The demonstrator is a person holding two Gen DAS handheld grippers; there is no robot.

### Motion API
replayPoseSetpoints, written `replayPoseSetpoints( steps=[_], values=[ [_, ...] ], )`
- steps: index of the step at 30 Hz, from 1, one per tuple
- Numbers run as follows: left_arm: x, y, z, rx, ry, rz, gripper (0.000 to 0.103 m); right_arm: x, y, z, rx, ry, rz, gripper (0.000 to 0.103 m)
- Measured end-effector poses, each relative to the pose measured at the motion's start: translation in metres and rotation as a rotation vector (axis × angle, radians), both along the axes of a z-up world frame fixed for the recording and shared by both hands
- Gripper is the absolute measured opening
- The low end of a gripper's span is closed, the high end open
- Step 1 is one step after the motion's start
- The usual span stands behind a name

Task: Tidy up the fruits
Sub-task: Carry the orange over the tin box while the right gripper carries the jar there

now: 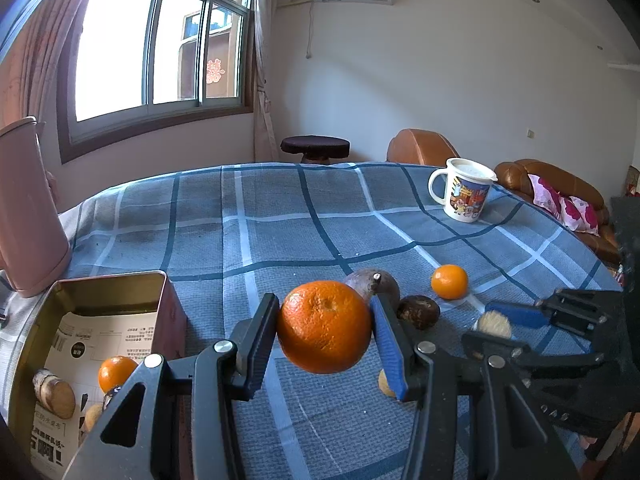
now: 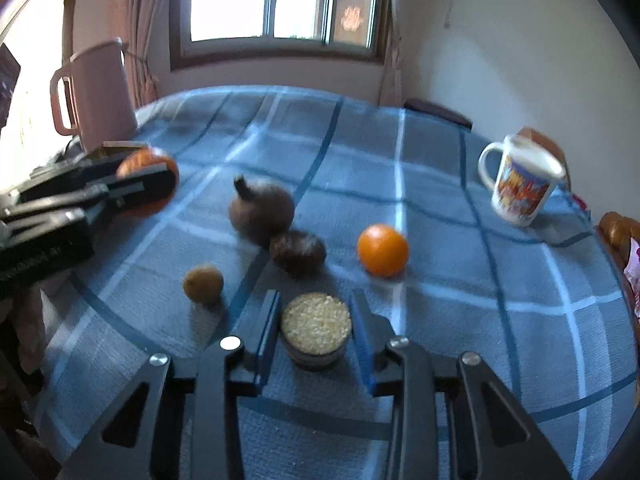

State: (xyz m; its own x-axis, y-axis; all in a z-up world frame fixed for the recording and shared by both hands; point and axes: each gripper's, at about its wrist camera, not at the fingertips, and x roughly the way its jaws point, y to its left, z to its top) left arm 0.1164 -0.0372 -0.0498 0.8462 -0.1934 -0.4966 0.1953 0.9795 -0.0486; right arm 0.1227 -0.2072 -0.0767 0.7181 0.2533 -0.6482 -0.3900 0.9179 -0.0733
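Left wrist view is showing the job partly done, by my reading. Taking the tin box point(image 1: 96, 344) at the lower left as the landmark: inside it are lying a small orange point(image 1: 116, 372), a pale cut piece point(image 1: 54, 394) to that orange's left, and something tan near the bottom edge that I cannot identify. A printed paper is lining its floor.

Just right of the box, the left gripper point(image 1: 325, 326) is holding a large orange point(image 1: 325, 326) off the tabletop point(image 1: 240, 220), its fingers partly apart and pressing on both sides of the fruit. That orange looks bound for the box.

Further right of the box, fruit is still waiting on the cloth: a brown round fruit with a stem point(image 2: 262, 210), a darker shrivelled one point(image 2: 298, 254) touching it, a small tan fruit point(image 2: 203, 283) and a loose orange point(image 2: 383, 250).

Furthest from the box, the right gripper point(image 2: 316, 330) is clamping a short pale-topped round piece point(image 2: 316, 330), with the fingers drawn in against its sides.

A lidded mug point(image 2: 520, 184) is standing well away at the far right; what it holds is hidden.
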Motion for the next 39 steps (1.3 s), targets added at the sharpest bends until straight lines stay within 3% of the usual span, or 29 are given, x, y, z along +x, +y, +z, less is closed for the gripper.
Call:
replayPoseSetpoints(
  steps=[19, 39],
  values=[
    [-0.012, 0.0, 0.006, 0.0, -0.072, 0.023, 0.049, -0.021, 0.005, 0.03, 0.134, -0.239, 0.011, 0.037],
    [-0.031, 0.001, 0.013, 0.017, -0.188, 0.061, 0.049, -0.036, 0.0, 0.038, 0.201, -0.358, 0.01, 0.037]
  ],
)
